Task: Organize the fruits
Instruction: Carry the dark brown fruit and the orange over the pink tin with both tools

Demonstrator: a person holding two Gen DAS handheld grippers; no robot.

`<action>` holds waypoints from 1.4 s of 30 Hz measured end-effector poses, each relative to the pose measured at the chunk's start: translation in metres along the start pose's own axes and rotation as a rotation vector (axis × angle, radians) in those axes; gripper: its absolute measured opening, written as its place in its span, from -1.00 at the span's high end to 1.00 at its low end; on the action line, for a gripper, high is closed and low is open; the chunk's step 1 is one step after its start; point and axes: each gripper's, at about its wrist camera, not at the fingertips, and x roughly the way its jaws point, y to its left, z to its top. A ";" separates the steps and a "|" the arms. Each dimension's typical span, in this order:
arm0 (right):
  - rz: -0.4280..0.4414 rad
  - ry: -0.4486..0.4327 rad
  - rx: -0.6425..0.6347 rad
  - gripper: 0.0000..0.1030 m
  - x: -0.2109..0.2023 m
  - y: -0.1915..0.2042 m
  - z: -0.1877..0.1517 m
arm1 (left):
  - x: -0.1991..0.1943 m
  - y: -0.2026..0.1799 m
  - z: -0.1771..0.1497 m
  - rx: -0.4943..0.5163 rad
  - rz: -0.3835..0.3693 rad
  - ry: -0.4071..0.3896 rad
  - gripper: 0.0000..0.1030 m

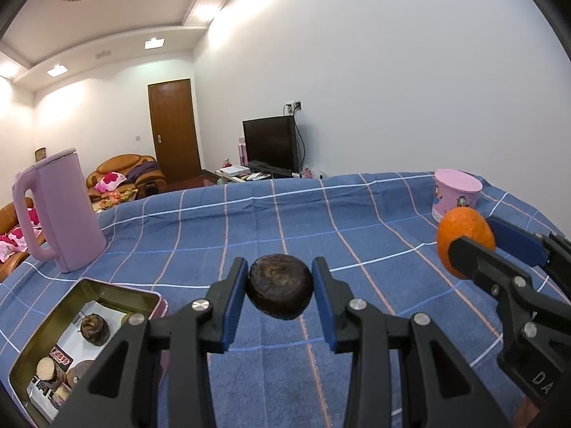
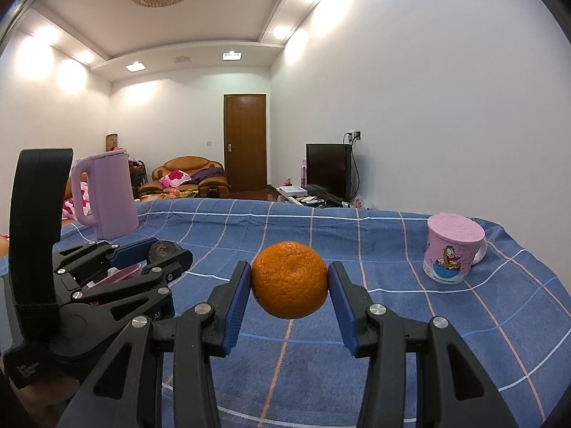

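My left gripper (image 1: 280, 287) is shut on a dark brown round fruit (image 1: 280, 287) and holds it above the blue checked tablecloth (image 1: 321, 221). My right gripper (image 2: 289, 280) is shut on an orange (image 2: 289, 280), also held above the cloth. The orange (image 1: 464, 232) and the right gripper show at the right of the left wrist view. The left gripper (image 2: 160, 253) with the brown fruit (image 2: 165, 249) shows at the left of the right wrist view. An open metal tin (image 1: 117, 296) at the lower left holds several brown fruits (image 1: 93, 328).
A tall pink kettle (image 1: 60, 210) stands at the table's far left, also seen in the right wrist view (image 2: 107, 196). A pink lidded cartoon mug (image 2: 451, 249) stands at the far right, also in the left wrist view (image 1: 455, 192). Beyond the table are a sofa, door and TV.
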 end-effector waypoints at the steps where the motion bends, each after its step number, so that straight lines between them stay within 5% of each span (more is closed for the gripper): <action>1: -0.001 0.001 0.000 0.09 0.000 0.000 0.000 | 0.000 0.000 0.000 -0.001 -0.002 0.002 0.25; 19: -0.003 0.018 -0.001 0.09 0.004 0.007 0.000 | -0.005 0.017 -0.007 -0.021 0.011 0.040 0.25; 42: 0.177 0.055 -0.053 0.09 0.045 0.086 0.021 | -0.030 0.091 -0.006 -0.054 0.087 0.074 0.25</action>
